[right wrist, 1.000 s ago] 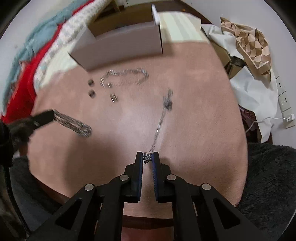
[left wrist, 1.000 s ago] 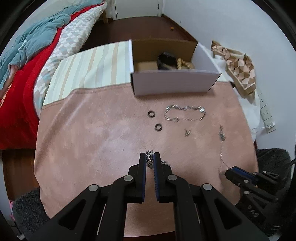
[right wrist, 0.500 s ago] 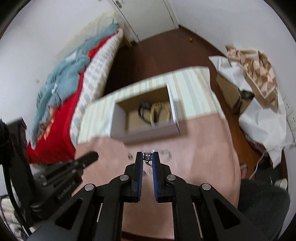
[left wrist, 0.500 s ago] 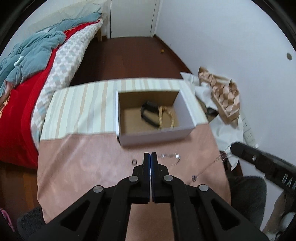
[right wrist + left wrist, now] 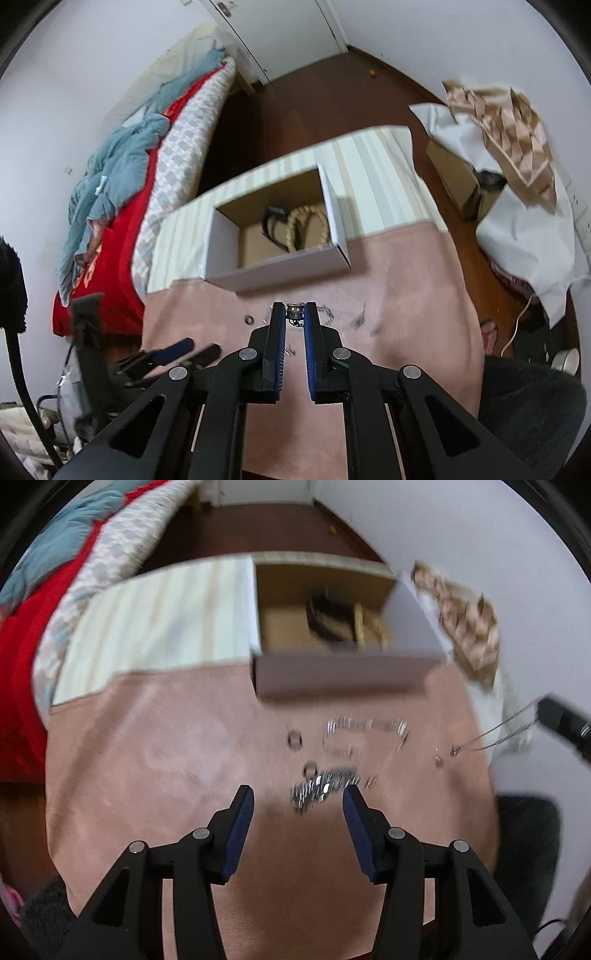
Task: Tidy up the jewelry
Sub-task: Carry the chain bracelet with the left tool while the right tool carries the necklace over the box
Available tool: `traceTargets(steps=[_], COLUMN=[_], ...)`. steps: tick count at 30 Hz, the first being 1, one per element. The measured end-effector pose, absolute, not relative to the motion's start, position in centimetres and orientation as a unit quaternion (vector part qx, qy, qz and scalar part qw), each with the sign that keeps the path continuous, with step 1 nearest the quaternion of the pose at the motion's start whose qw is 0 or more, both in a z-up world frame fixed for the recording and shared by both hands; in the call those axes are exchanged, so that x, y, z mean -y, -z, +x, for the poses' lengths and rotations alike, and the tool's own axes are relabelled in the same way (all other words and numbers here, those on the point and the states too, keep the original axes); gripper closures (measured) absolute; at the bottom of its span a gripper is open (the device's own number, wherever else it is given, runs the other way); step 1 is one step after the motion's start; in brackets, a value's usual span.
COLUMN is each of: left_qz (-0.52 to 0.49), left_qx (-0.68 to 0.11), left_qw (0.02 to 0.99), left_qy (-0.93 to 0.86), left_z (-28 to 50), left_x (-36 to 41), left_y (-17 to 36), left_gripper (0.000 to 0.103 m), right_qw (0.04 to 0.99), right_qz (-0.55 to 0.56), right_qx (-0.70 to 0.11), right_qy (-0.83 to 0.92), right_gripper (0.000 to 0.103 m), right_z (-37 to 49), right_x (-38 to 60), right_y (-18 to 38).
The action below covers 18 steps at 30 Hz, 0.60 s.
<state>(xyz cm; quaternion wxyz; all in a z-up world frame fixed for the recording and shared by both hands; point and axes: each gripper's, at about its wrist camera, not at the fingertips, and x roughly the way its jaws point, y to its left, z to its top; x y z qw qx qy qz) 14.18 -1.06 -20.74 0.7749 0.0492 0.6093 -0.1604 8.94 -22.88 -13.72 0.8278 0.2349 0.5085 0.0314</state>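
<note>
My left gripper (image 5: 298, 800) is open above the pink tablecloth (image 5: 166, 775). A silver chain bracelet (image 5: 322, 783) lies blurred between and just beyond its tips. Two rings (image 5: 294, 739) and a silver link bracelet (image 5: 365, 734) lie further on. My right gripper (image 5: 294, 314) is shut on the end of a thin silver necklace (image 5: 294, 309), held high above the table; its chain (image 5: 491, 736) hangs from the right gripper at the right edge of the left wrist view. An open white cardboard box (image 5: 280, 266) holds a black bangle (image 5: 271, 221) and a gold bracelet (image 5: 306, 225).
A bed with red and blue bedding (image 5: 122, 192) stands left of the table. White paper and a patterned bag (image 5: 517, 140) lie on the floor at the right. A dark chair cushion (image 5: 532, 406) is at the near right.
My left gripper has opened and let the silver chain bracelet drop onto the cloth near the rings. My right gripper has stayed raised with the necklace.
</note>
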Motion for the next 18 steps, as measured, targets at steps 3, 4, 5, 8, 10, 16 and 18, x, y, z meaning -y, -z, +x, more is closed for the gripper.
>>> traceTargets(steps=[3, 4, 5, 8, 10, 16, 18], left_qz=[0.076, 0.078, 0.079, 0.089, 0.095, 0.084, 0.075], left_qx=[-0.624, -0.625, -0.626, -0.617, -0.607, -0.578, -0.568], left_qw=[0.762, 0.76, 0.76, 0.767, 0.773, 0.794, 0.802], left_qy=[0.158, 0.159, 0.157, 0.154, 0.159, 0.166, 0.171], left_z=[13.7, 13.7, 13.7, 13.6, 13.4, 13.4, 13.4], left_x=[2.0, 2.2, 2.3, 3.1, 3.5, 3.4, 3.0], left_y=[23.2, 23.8, 24.0, 24.6, 24.6, 22.8, 21.5], left_gripper=[0.056, 0.056, 0.056, 0.06, 0.094, 0.102, 0.101], right_qw=[0.82, 0.817, 0.815, 0.809, 0.806, 0.803, 0.804], right_qz=[0.241, 0.244, 0.245, 0.247, 0.247, 0.251, 0.255], right_qx=[-0.518, -0.522, -0.524, -0.533, -0.538, -0.54, -0.537], right_qy=[-0.024, -0.021, -0.02, -0.013, -0.01, -0.009, -0.014], right_gripper=[0.093, 0.093, 0.093, 0.093, 0.093, 0.093, 0.093], right_z=[8.2, 8.0, 7.8, 7.3, 7.0, 6.8, 6.8], right_x=[23.4, 23.5, 23.6, 23.9, 24.1, 24.5, 24.6], right_y=[15.3, 15.7, 16.1, 17.1, 17.7, 18.0, 17.6])
